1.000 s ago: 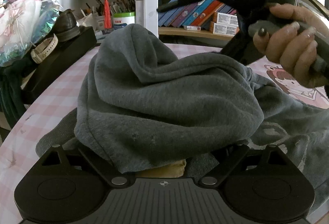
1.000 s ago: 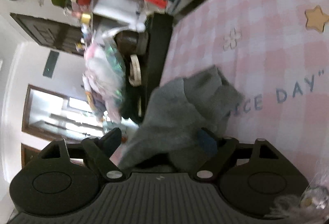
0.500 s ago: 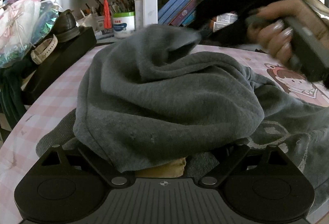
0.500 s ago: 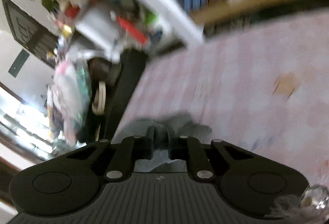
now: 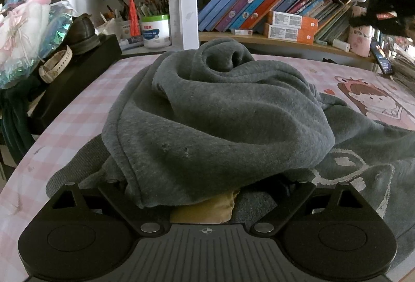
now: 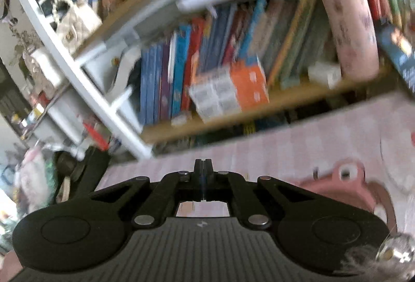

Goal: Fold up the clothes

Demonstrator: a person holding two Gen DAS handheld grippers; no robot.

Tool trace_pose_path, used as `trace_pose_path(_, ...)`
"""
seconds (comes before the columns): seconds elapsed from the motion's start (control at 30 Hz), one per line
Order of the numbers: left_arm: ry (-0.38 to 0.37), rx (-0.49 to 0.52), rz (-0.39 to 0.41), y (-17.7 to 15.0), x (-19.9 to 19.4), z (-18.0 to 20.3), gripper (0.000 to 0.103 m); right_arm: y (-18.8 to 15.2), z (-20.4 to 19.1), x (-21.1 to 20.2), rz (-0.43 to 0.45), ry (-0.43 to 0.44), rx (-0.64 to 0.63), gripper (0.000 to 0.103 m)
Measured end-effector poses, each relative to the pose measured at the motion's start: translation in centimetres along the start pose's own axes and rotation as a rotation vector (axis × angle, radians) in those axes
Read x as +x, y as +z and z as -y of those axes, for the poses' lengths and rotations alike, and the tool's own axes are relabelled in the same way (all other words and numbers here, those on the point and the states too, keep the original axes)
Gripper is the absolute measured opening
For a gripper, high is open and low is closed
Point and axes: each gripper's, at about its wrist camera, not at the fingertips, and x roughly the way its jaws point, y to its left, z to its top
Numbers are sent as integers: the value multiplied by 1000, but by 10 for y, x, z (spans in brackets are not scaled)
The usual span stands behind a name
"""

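Grey sweatshirt [image 5: 220, 121] lies heaped on the pink checked tablecloth [image 5: 85, 100], draped over the left gripper [image 5: 207, 194]; its fingertips are buried in the fabric, so I can't tell whether it's clamping. Right gripper [image 6: 203, 173] is up off the table, fingers pressed together on nothing, facing the bookshelf [image 6: 233, 111].
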Motion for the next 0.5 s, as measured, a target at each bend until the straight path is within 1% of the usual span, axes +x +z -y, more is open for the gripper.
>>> trace_pose_path(0.1, 3, 3, -1, 0, 1, 0, 95, -19, -5, 14, -137, 49, -5, 4)
trace_pose_path(0.17, 4, 4, -1, 1, 1, 0, 95, -33, -18, 34, -257, 123, 6, 5)
trace_pose_path(0.2, 5, 5, -1, 1, 1, 0, 95, -40, -24, 44, -317, 160, 12, 10)
trace_pose_path(0.23, 5, 5, -1, 1, 1, 0, 95, -47, -32, 55, -355, 183, 20, 27)
trace_pose_path(0.27, 5, 5, -2, 1, 1, 0, 95, -54, -40, 65, -392, 207, 27, 42)
trace_pose_path(0.3, 5, 5, -2, 1, 1, 0, 95, -61, -48, 75, -429, 230, 35, 67)
trace_pose_path(0.33, 5, 5, -2, 1, 1, 0, 95, -66, -54, 83, -446, 257, 53, 70)
trace_pose_path(0.4, 4, 5, -3, 1, 1, 0, 96, -74, -64, 97, -477, 297, 87, 69)
trace_pose_path(0.5, 2, 6, -4, 1, 1, 0, 96, -84, -73, 117, -504, 309, 124, 67)
